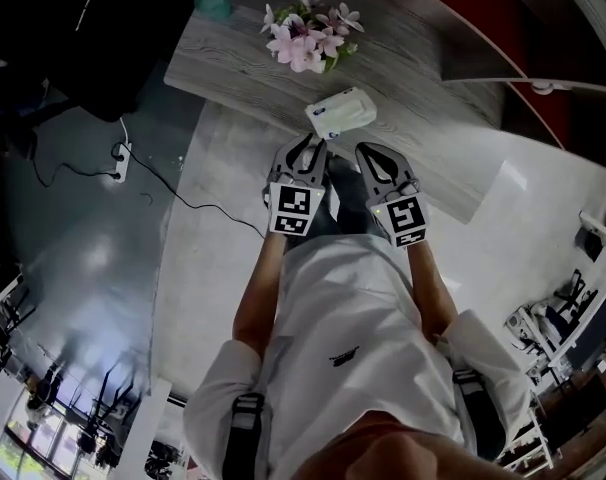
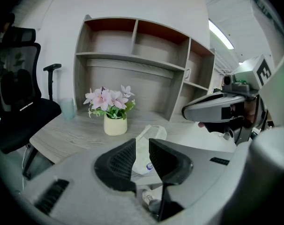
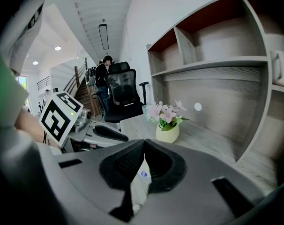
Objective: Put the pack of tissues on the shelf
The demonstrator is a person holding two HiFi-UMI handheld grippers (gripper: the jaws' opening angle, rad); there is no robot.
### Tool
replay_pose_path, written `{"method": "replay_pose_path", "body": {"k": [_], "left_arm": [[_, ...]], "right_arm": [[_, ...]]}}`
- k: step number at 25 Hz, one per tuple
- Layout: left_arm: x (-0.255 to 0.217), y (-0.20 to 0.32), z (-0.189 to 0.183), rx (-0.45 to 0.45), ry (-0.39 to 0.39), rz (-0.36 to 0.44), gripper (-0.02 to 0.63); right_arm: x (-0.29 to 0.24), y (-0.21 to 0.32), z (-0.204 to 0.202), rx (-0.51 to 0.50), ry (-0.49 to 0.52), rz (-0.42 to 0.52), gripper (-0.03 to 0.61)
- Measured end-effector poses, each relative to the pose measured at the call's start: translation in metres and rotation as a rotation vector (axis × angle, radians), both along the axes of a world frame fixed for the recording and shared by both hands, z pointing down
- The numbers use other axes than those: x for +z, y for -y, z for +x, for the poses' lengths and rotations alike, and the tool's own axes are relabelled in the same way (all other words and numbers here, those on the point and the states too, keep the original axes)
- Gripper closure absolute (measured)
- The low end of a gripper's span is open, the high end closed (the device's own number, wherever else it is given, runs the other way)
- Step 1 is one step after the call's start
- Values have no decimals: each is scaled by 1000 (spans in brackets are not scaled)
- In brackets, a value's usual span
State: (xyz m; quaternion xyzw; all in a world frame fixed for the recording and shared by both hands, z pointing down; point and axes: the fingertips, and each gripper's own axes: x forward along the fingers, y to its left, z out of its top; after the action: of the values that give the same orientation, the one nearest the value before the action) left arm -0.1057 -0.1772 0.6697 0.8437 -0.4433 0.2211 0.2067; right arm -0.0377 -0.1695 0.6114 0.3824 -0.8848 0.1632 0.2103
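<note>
On the desk (image 1: pixel 233 63), near its front edge, the pack (image 1: pixel 341 114) lies flat, not yet lifted, and the shelf (image 2: pixel 132 57) stands above and behind it. My left tongs (image 1: pixel 316 146) hover just short of the pack with the jaws parted only a sliver and nothing between them; through the slit I see the pack beyond. Whether the tips already brush the wrapper I can't quite tell. My right tongs (image 1: pixel 368 150) are clenched tip to tip, empty, just beside the left. The danger, as I judge it, is going in this narrow: the jaws would push the soft pack along the desk towards the flowers (image 1: pixel 308 40) instead of straddling it. A pinch on one corner might also slip on the way up.
</note>
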Motion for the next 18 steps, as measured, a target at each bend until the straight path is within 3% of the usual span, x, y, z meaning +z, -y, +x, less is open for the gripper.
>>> {"method": "replay_pose_path", "body": {"k": [18], "left_arm": [[83,1,3,-44,50,-156,511]], "right_arm": [[21,5,17,7,-17,-54,552]]}}
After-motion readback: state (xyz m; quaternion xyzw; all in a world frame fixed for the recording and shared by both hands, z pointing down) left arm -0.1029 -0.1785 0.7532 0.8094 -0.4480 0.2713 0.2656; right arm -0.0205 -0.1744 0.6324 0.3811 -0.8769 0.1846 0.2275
